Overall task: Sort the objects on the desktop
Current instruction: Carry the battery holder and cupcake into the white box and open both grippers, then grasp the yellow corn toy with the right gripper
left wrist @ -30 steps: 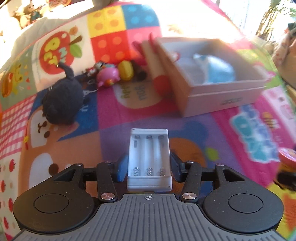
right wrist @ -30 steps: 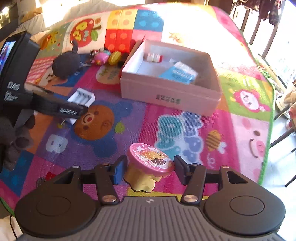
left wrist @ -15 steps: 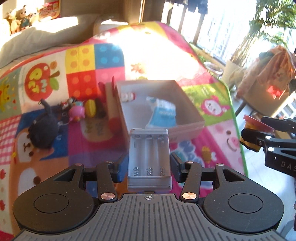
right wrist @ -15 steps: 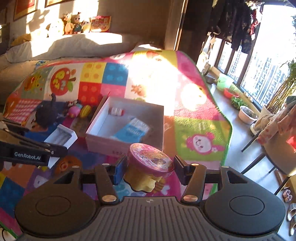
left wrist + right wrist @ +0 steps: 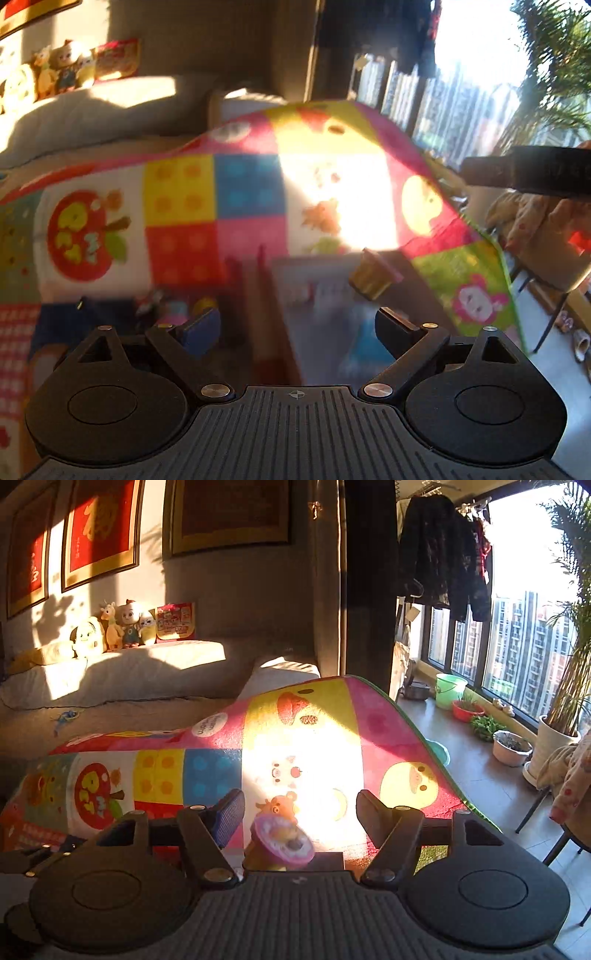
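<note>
My left gripper (image 5: pixel 295 328) is open and empty, high above the pink box (image 5: pixel 332 295), which looks blurred; the grey battery holder is not in sight. A yellow cup with a pink lid (image 5: pixel 373 277) hangs loose in the air over the box. It also shows in the right wrist view (image 5: pixel 282 842), tilted, below my open right gripper (image 5: pixel 299 816), touching neither finger. The other gripper's arm (image 5: pixel 528 171) shows at the right edge of the left wrist view.
The colourful play mat (image 5: pixel 207 768) covers the table. Small toys (image 5: pixel 177 306) lie left of the box. A sofa with dolls (image 5: pixel 122 627) stands behind. Plant pots (image 5: pixel 509 742), a chair and windows are on the right.
Both grippers rose, tilted up and opened. The battery holder left the left gripper and is out of view. The cup dropped out of the right gripper and is falling above the box.
</note>
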### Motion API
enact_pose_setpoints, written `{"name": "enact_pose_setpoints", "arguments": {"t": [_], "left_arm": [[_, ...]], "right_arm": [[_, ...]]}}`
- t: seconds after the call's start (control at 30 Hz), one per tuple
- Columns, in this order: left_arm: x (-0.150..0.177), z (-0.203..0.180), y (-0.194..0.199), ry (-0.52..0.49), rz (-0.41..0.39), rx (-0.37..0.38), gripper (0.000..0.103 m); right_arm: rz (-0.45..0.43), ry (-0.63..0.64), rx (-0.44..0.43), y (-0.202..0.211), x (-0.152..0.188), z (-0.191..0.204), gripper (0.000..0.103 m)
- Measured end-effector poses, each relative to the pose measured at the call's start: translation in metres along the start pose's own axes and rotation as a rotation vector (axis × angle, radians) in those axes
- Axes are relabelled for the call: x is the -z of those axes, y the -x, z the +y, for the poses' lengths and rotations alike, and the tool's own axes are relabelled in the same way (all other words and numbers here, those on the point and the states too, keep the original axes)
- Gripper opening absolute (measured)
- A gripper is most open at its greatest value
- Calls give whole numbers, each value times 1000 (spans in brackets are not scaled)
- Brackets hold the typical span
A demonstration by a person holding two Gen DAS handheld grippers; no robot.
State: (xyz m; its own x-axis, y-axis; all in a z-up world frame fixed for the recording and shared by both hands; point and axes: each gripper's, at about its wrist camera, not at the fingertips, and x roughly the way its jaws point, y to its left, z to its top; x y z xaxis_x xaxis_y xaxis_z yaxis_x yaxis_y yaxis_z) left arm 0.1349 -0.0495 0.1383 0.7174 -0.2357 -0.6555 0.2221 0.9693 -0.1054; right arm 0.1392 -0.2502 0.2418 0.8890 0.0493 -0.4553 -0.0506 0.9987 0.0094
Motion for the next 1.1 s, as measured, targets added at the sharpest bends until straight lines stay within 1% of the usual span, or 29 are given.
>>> {"name": "enact_pose_setpoints", "arguments": {"t": [0.03,0.1,0.17,0.23,0.3,0.37,0.43,0.5,0.6,0.67,0.7,0.73,0.8,0.9,1.03,1.1], "left_arm": [[16,10,-4,6,45,-31,95],[48,29,-10,34,139,-83,95],[80,51,-10,72,220,-118,95],[102,68,-4,99,280,-165,96],[121,83,17,118,317,-202,96],[131,95,27,136,339,-234,97],[137,107,35,154,339,-267,99],[138,117,44,169,324,-304,100],[136,137,51,212,286,-341,100],[135,146,54,241,267,-344,100],[135,151,56,250,260,-339,100],[135,154,59,256,254,-331,100],[138,159,64,254,244,-312,100],[143,165,69,243,245,-278,100],[149,170,73,243,243,-241,100],[151,171,73,243,239,-229,100]], "right_arm": [[18,0,5,-3,10,3,77],[77,6,11,-7,39,13,83],[163,40,8,-12,73,26,83],[235,73,4,-13,102,43,83],[297,82,-18,-11,123,60,83],[340,86,-55,-5,137,75,83],[364,109,-93,0,145,92,86],[369,153,-131,0,148,111,86],[343,220,-165,-10,142,140,86],[318,246,-177,-25,133,157,85],[307,258,-179,-36,127,166,77],[297,274,-178,-47,122,175,63],[298,305,-168,-71,114,191,49],[298,301,-114,-114,103,207,47],[325,230,-47,-169,97,212,47],[350,176,-53,-193,98,210,47]]}}
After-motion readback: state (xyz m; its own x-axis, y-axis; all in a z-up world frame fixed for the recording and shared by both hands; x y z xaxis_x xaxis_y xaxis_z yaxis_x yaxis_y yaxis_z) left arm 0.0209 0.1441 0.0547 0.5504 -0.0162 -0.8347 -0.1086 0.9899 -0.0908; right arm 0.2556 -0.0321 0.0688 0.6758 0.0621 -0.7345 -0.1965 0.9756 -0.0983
